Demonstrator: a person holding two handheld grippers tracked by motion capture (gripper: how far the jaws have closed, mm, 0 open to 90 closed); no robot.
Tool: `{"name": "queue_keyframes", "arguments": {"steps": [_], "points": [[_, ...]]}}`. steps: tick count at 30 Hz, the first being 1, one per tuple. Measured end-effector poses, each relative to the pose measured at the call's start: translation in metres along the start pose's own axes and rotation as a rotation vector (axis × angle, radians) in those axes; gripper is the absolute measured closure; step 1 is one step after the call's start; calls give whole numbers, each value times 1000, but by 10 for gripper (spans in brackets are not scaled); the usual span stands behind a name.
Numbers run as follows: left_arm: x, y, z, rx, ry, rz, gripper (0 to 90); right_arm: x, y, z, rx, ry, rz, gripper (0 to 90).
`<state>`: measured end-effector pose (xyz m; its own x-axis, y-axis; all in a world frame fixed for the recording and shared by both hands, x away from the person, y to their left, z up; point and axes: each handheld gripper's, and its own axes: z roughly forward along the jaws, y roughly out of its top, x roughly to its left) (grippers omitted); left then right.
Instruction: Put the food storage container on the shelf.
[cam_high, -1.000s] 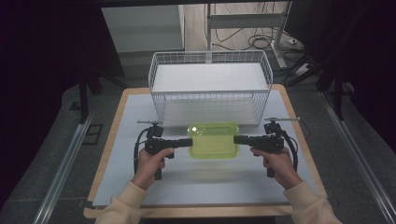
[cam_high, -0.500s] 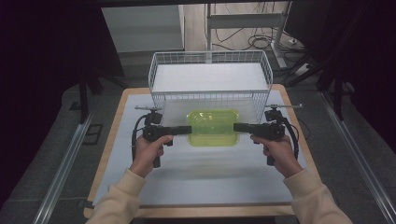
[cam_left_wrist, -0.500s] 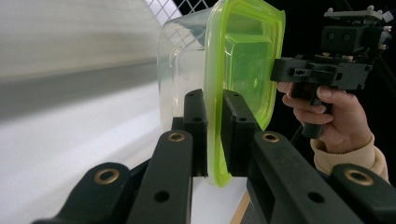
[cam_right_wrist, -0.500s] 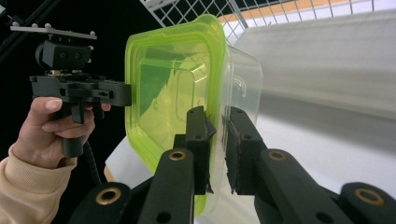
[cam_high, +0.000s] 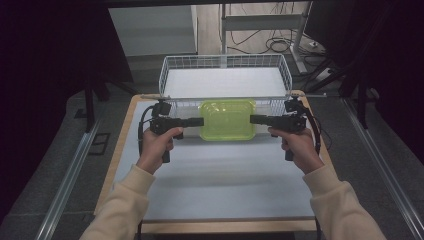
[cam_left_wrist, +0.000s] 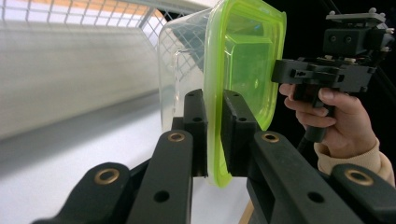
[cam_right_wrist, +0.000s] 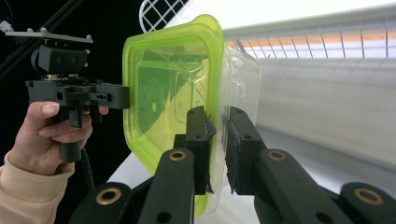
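Observation:
A clear plastic container with a lime-green lid (cam_high: 227, 120) hangs above the table, just in front of the wire basket. My left gripper (cam_high: 201, 121) is shut on its left rim and my right gripper (cam_high: 251, 119) is shut on its right rim. In the left gripper view the pads (cam_left_wrist: 233, 116) pinch the green lid edge (cam_left_wrist: 247, 60), with the other gripper (cam_left_wrist: 280, 74) at the far side. In the right gripper view my right gripper (cam_right_wrist: 217, 116) clamps the lid rim of the container (cam_right_wrist: 163, 84), and the left gripper (cam_right_wrist: 123, 95) holds the opposite rim.
A white wire basket (cam_high: 225, 59) with a pale floor stands at the back of the table. The table (cam_high: 220, 175) has a white mat framed by a wooden border. Cables and a metal stand lie on the floor behind.
Both hands have risen and moved away from the person, carrying the container up to the basket's front wall. Both grips stay the same.

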<state>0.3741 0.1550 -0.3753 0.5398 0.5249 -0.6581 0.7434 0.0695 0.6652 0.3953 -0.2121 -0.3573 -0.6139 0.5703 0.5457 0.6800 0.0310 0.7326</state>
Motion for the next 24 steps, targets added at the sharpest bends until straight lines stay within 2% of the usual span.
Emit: {"name": "queue_keyframes", "arguments": {"steps": [7,17,19,24], "points": [[-3,15,-4,-5,4,4,824,3,15,1,-4,0,-12,808],[-5,48,-6,-12,21,24,824,3,45,5,-25,3,-4,808],[-4,54,-7,-13,26,30,824,2,51,7,-28,1,-7,808],[4,67,-5,-20,26,13,824,-1,68,16,-34,-11,-1,808]]}}
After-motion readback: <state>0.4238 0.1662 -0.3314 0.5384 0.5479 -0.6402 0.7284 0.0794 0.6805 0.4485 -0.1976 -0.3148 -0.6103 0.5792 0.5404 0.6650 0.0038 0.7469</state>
